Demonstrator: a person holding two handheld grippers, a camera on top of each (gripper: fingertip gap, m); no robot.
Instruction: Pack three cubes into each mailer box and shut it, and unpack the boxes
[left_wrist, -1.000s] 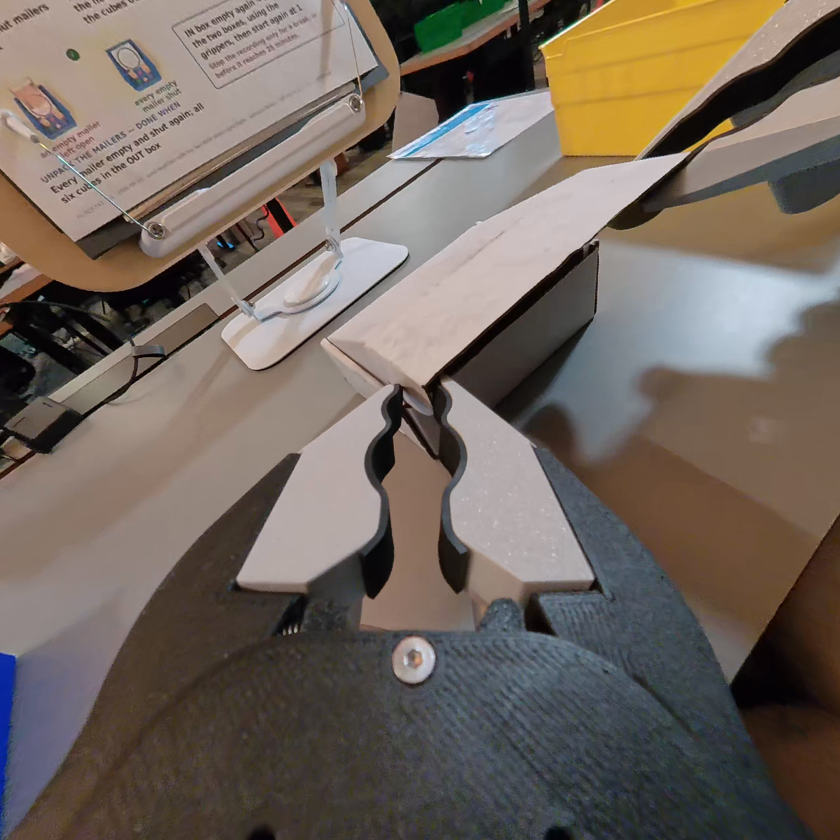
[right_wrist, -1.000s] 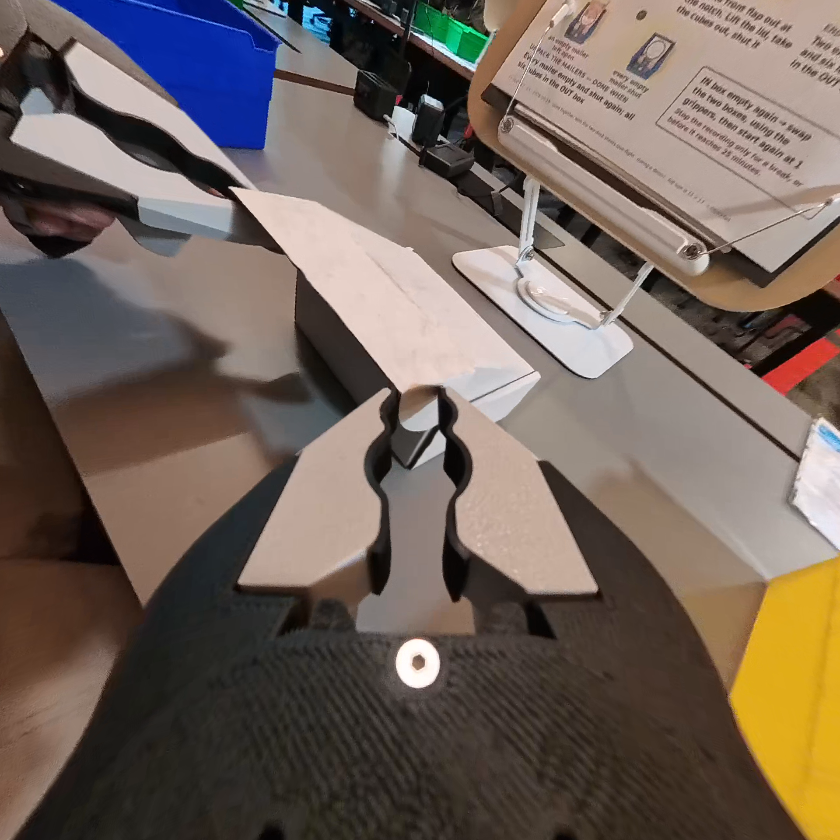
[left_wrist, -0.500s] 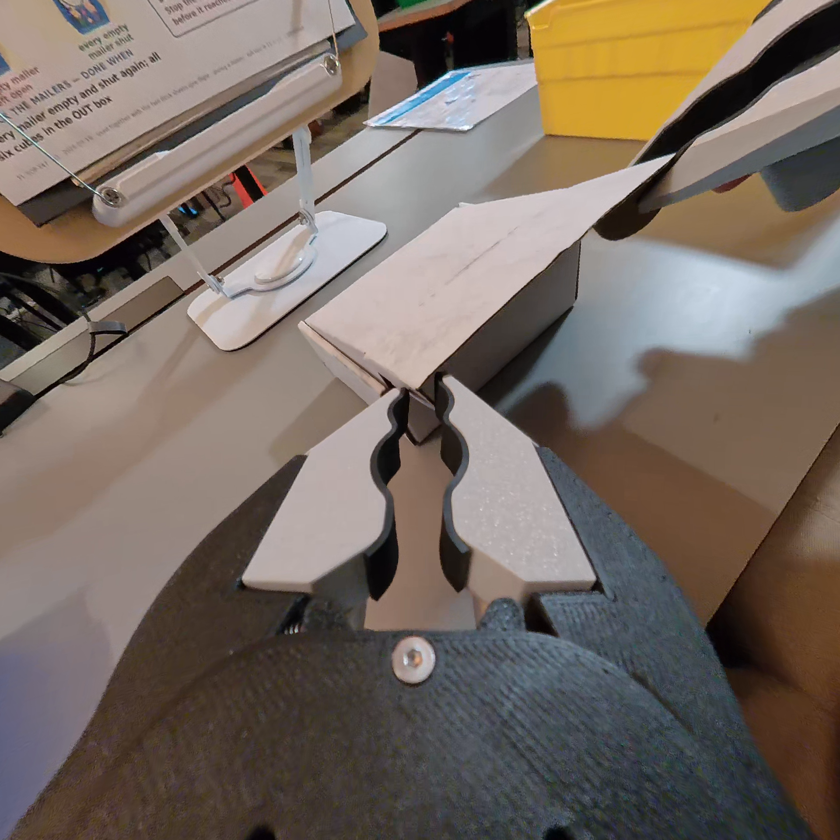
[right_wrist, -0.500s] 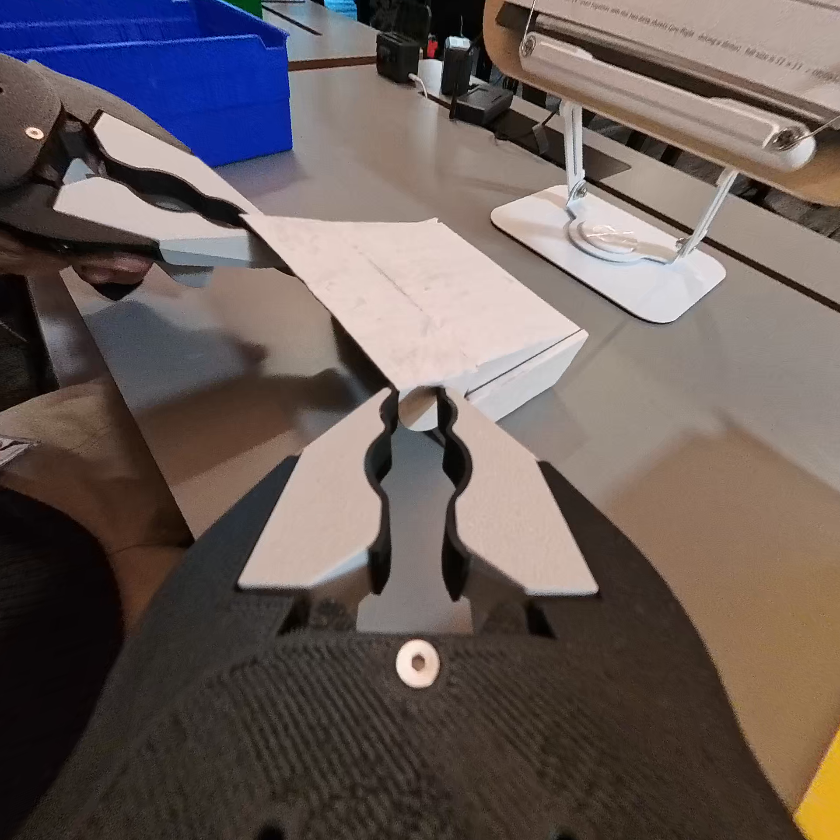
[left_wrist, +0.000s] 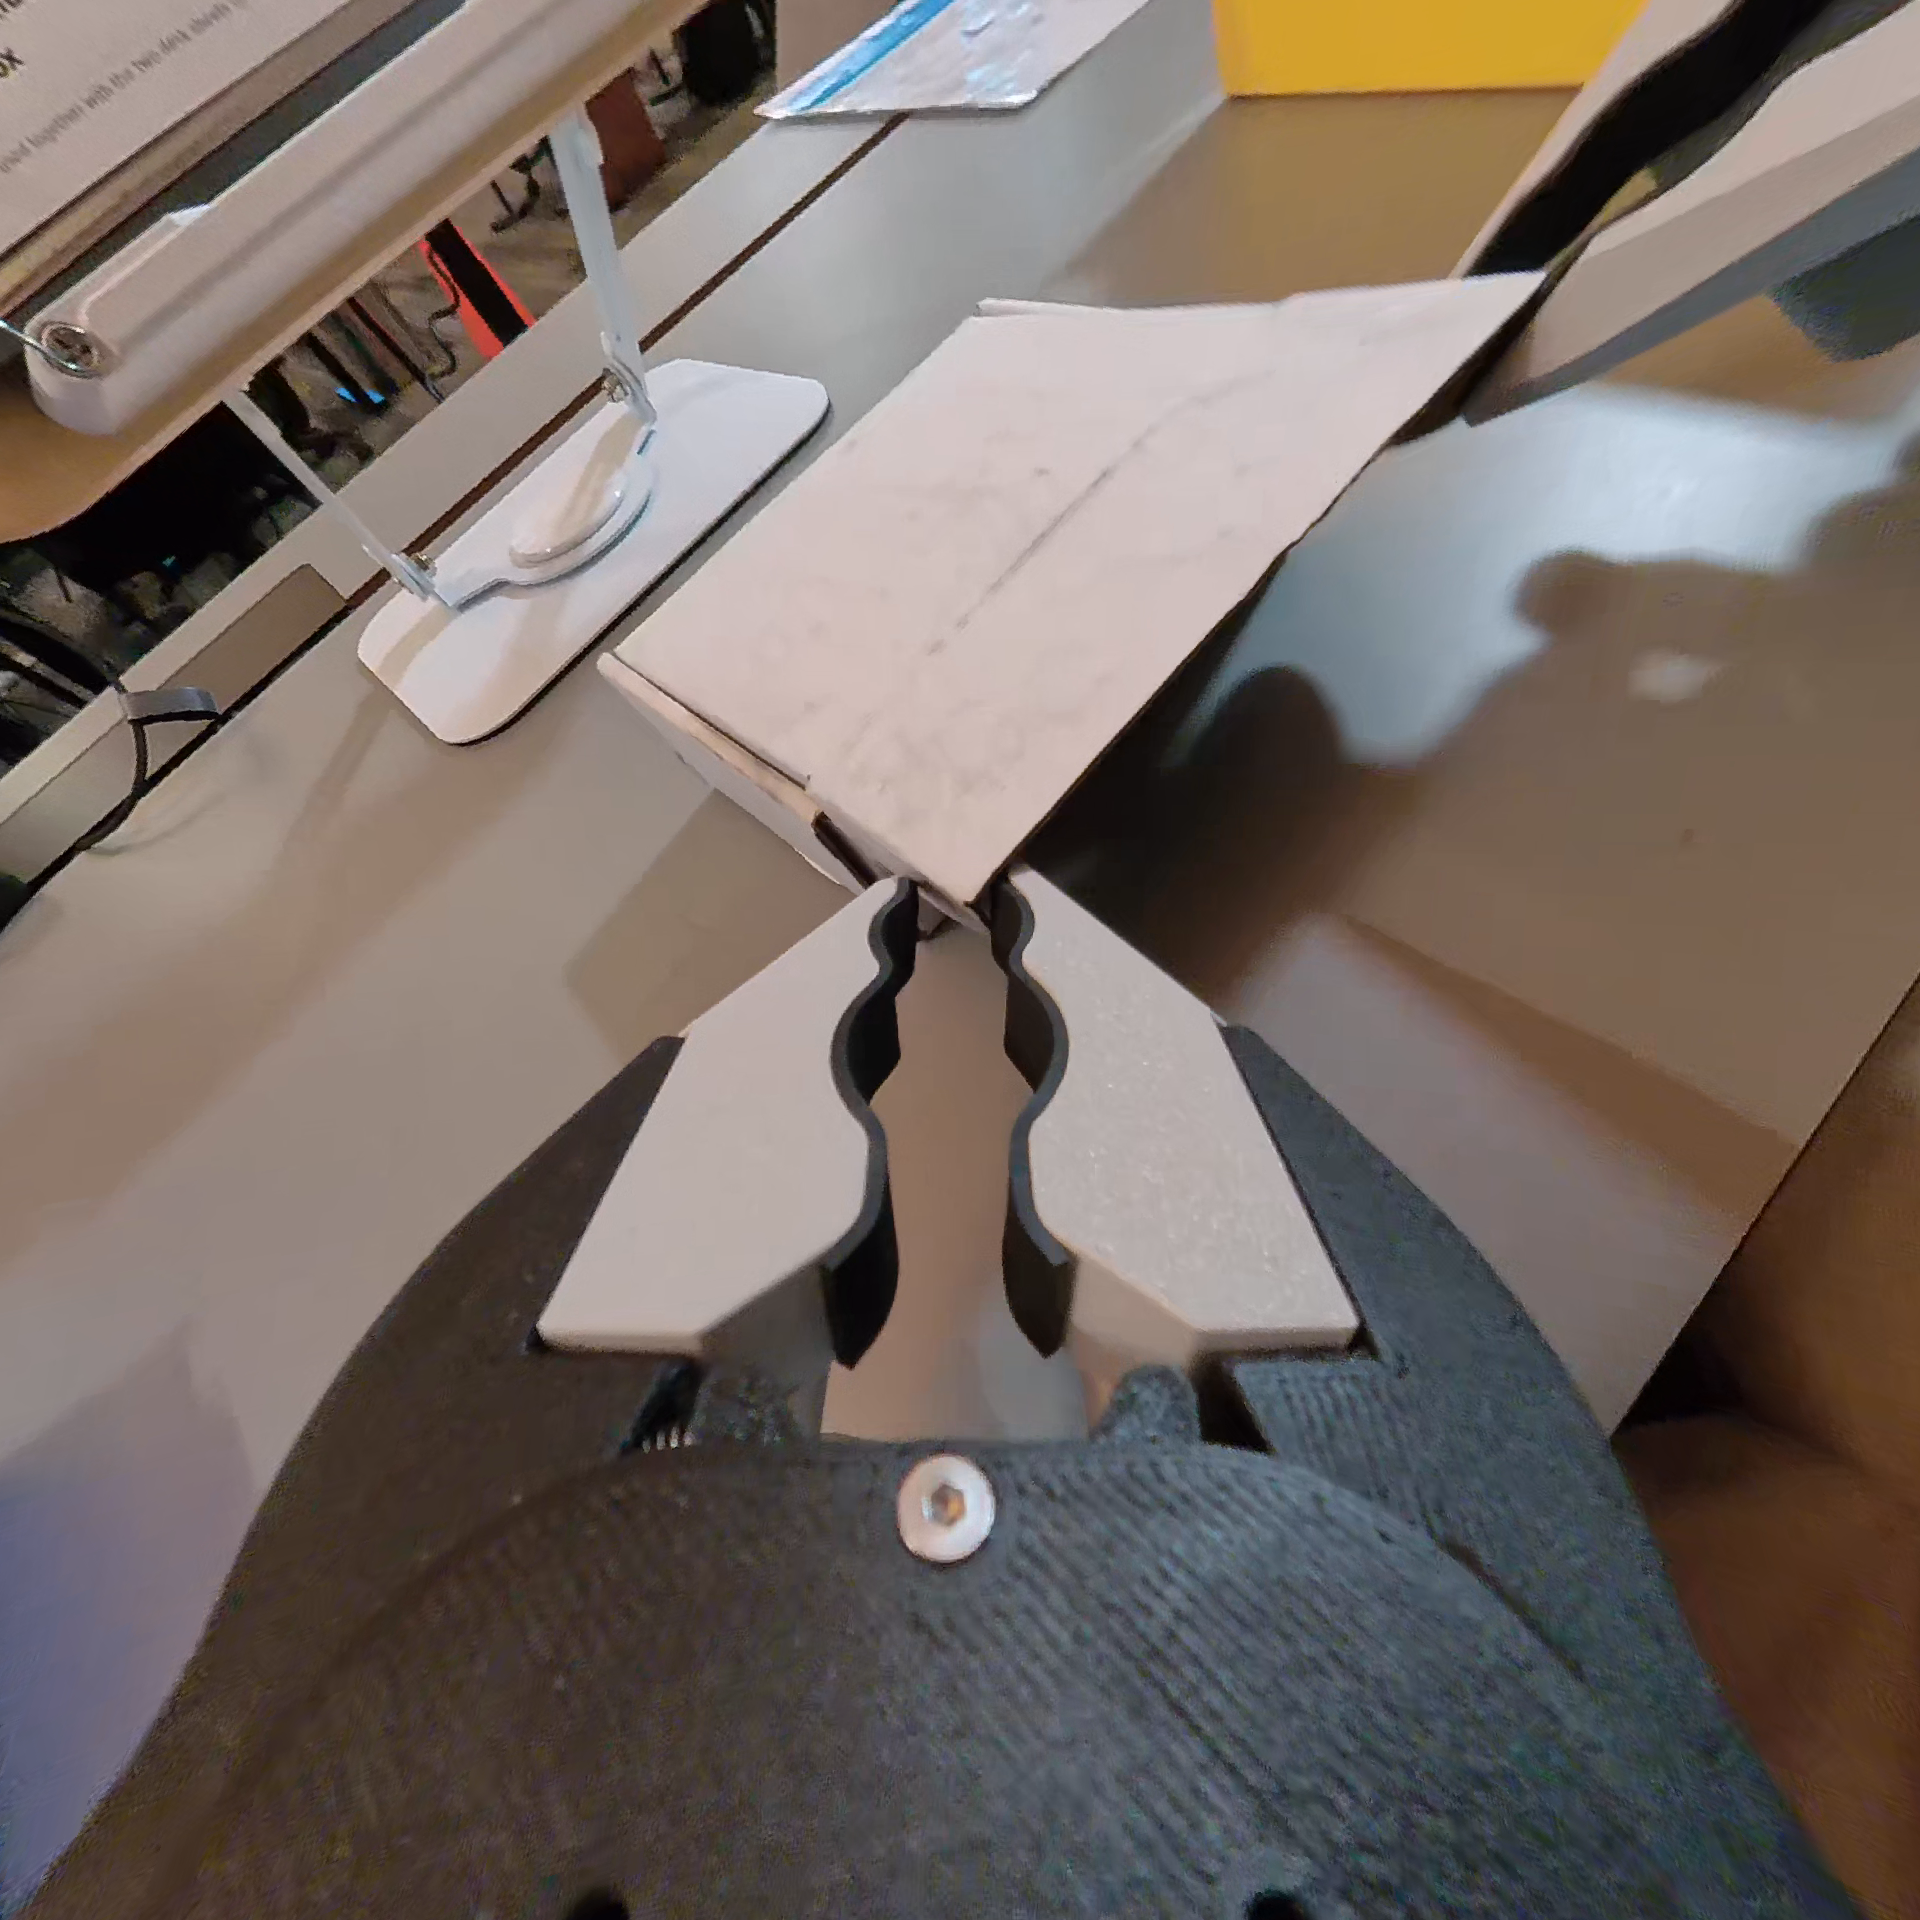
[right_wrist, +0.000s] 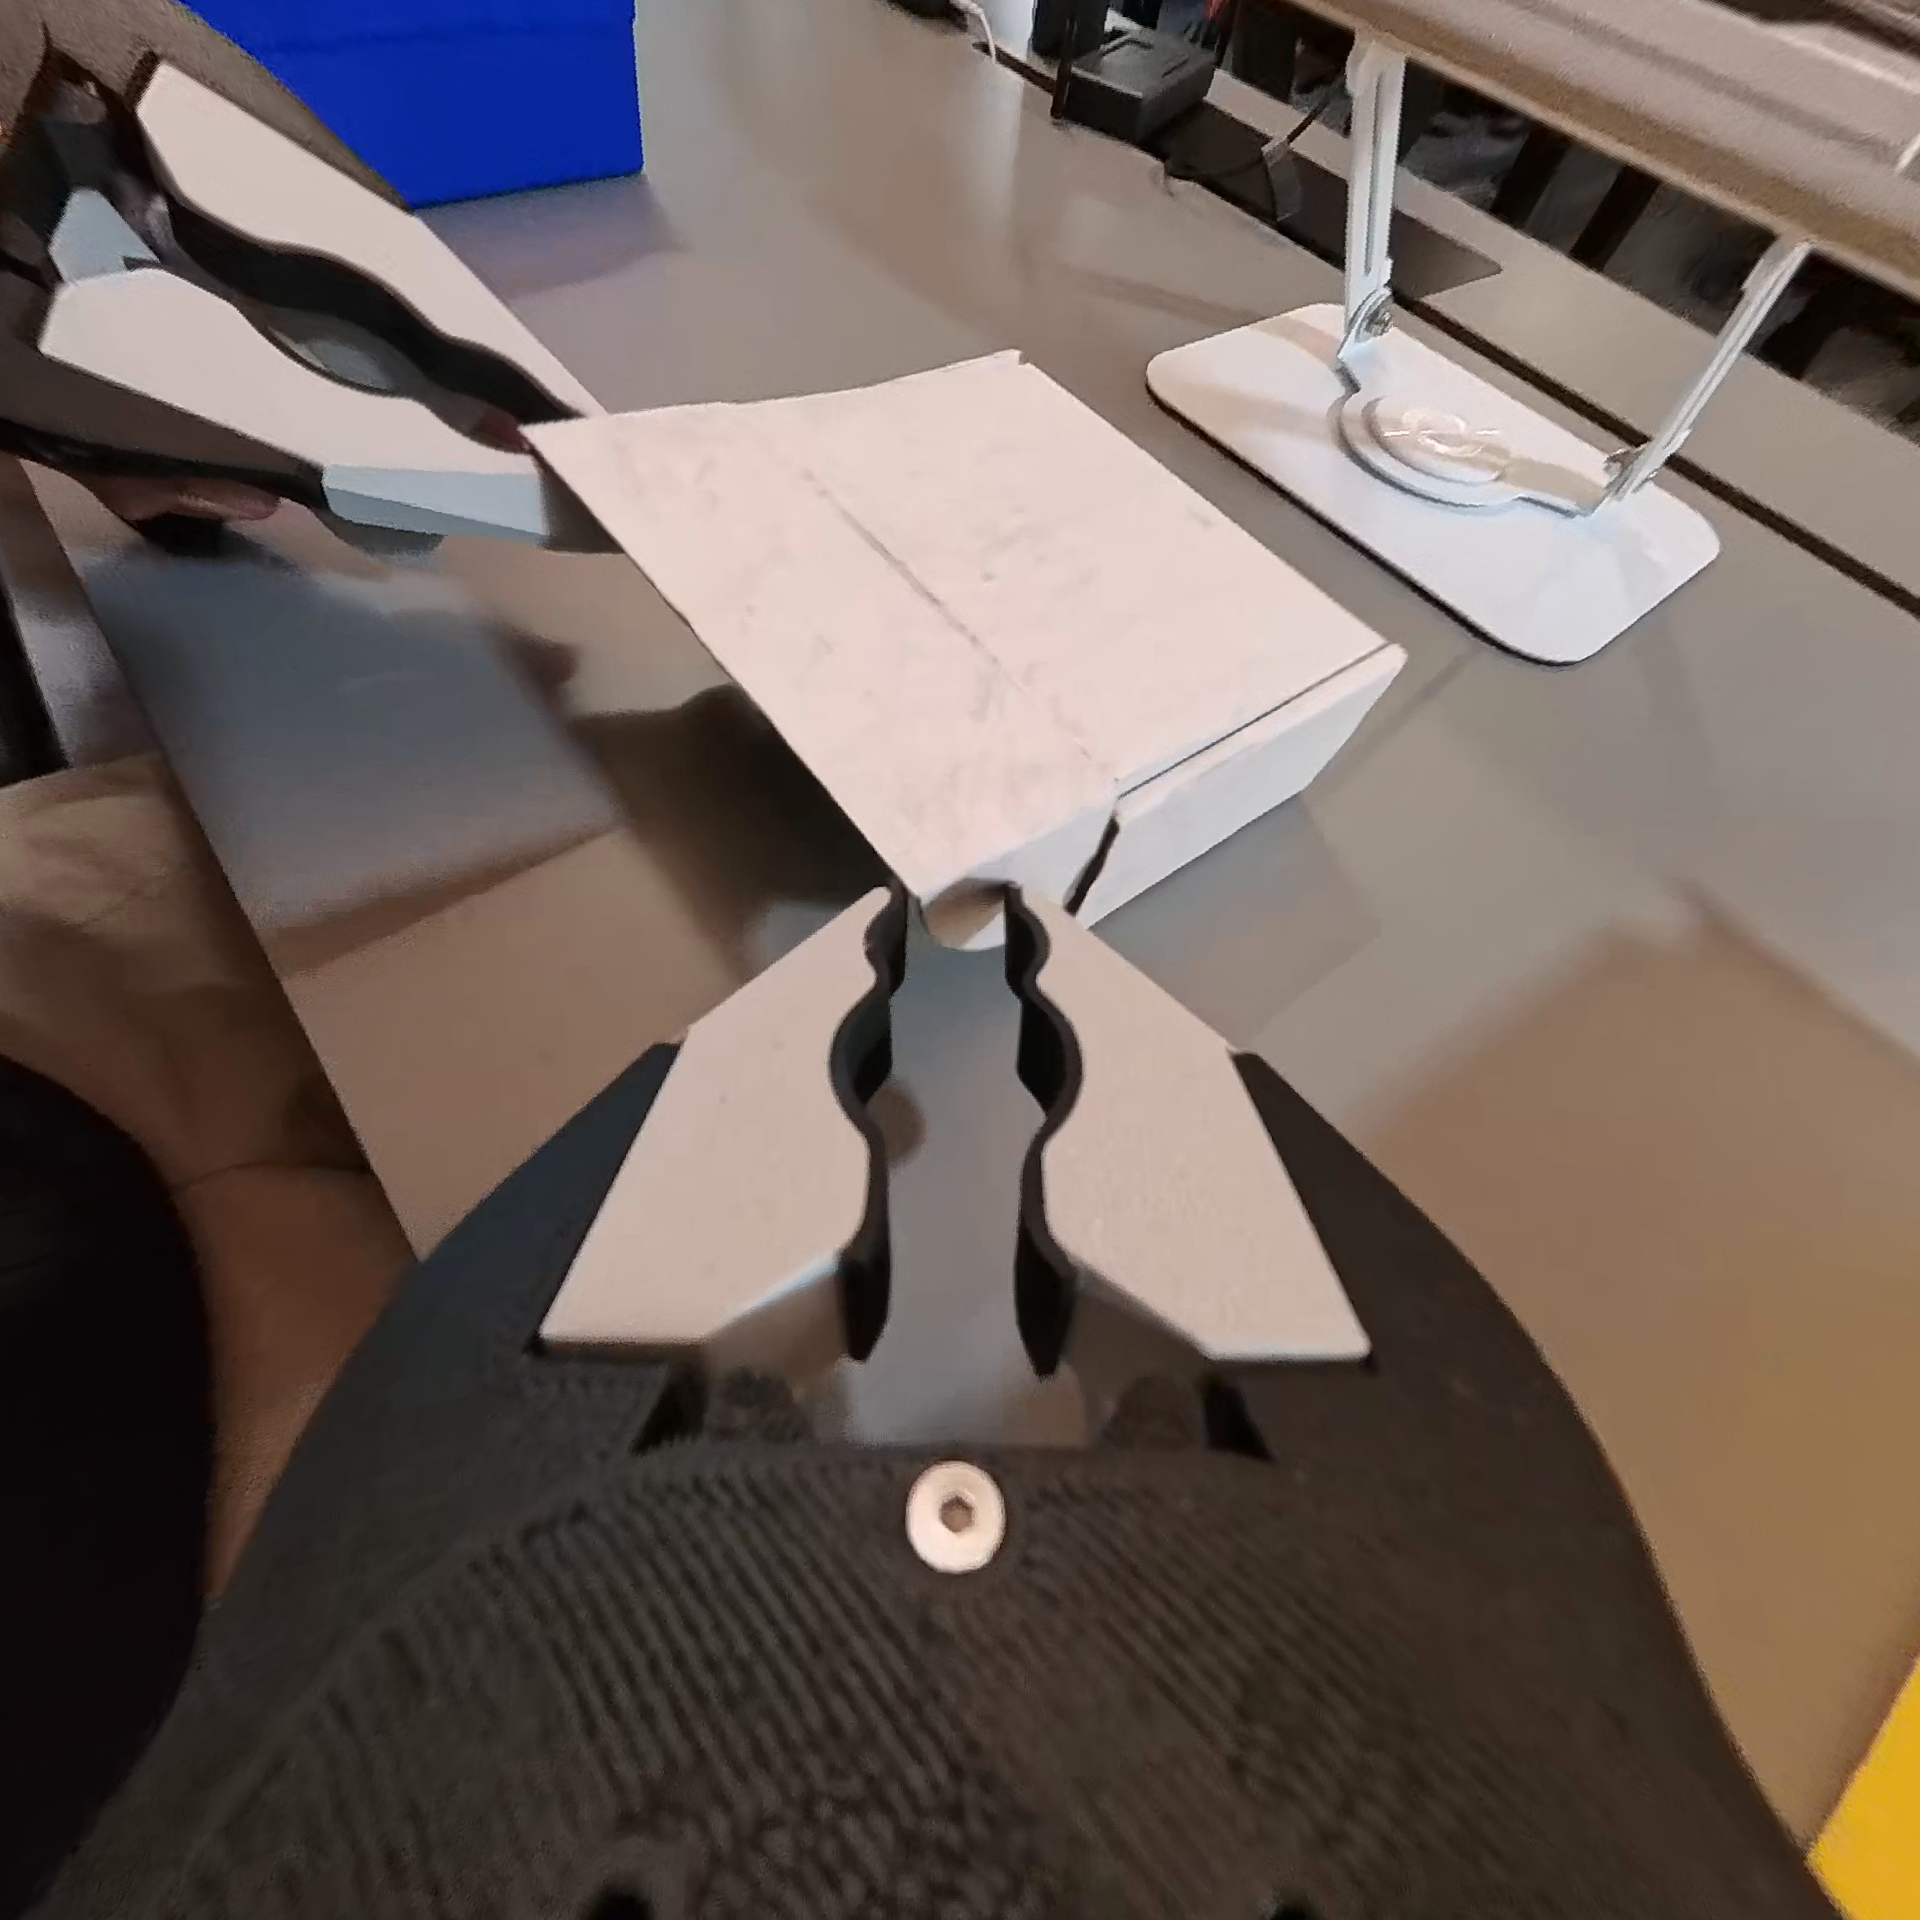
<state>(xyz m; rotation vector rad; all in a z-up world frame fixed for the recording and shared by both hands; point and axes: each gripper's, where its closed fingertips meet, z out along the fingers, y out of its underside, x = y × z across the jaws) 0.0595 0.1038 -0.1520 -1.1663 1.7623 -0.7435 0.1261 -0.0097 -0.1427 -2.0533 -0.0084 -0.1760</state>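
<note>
Left wrist view puts us right over the left gripper (left_wrist: 954, 914), fingers drawn in to a narrow gap and pinching the near corner of the front flap on the white mailer box (left_wrist: 997, 582). The box sits on the grey table (left_wrist: 312, 935), lid lying over the top with its flap sticking out flat toward the table's edge, not tucked in. At the far corner of that same flap, there's the right gripper (left_wrist: 1496, 343), closed down on the cardboard. Right wrist view confirms it from the other end: the right gripper (right_wrist: 956, 914) nips its corner through a slim gap, the left gripper (right_wrist: 530, 499) clamps the opposite one. Behind the box stands a white document stand (left_wrist: 582, 582), with a yellow bin (left_wrist: 1403, 52) beyond and a blue bin (right_wrist: 436, 83) off the other way.
</note>
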